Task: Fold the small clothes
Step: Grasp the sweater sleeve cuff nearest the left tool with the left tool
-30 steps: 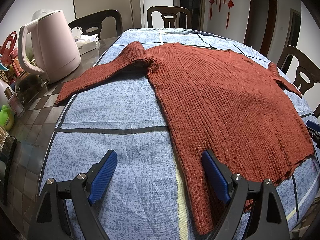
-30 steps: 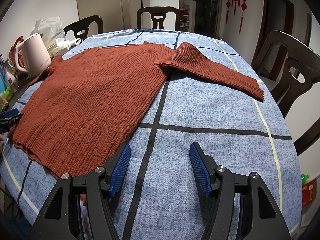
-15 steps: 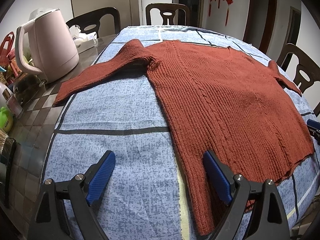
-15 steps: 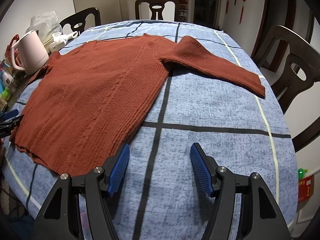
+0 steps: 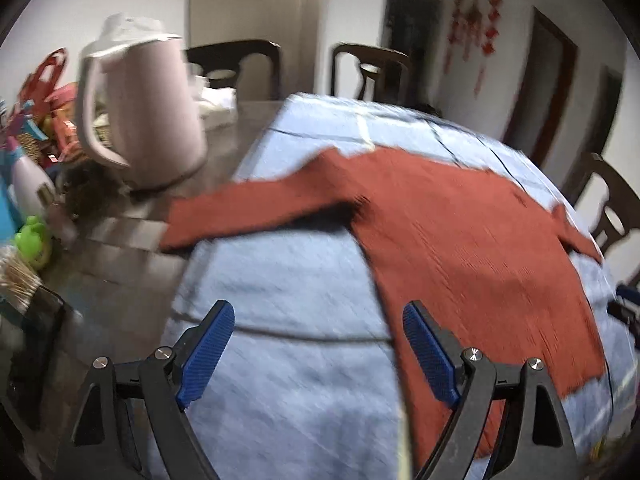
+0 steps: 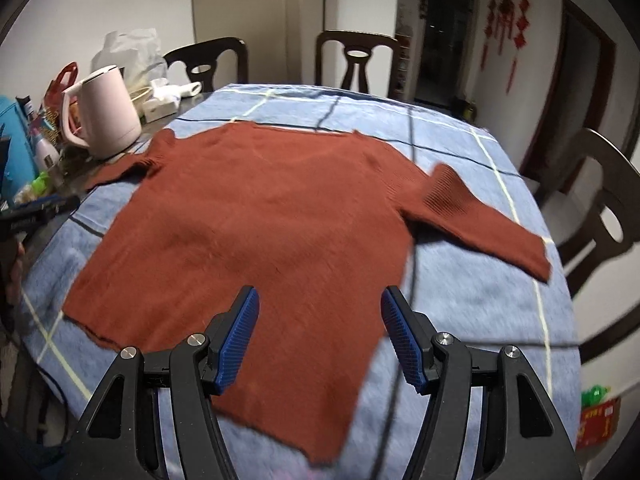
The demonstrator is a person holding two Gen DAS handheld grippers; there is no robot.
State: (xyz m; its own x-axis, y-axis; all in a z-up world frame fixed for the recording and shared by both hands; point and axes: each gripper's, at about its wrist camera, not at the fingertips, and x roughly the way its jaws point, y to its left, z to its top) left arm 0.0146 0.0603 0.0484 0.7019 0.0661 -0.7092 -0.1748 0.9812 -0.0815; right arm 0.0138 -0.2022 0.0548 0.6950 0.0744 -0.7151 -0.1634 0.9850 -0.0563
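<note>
Both views blur, so the grippers are on the move! The sweater lies flat on the blue cloth, untouched, sleeves spread. The right gripper, jaws wide and empty, has swung from the bare cloth to sit over the sweater's hem. The left gripper, also spread and holding nothing, has turned towards the sleeve that reaches the kettle; a second ago it looked square at the sweater's body. Looks like the approach to a first fold, with no fold made yet.
</note>
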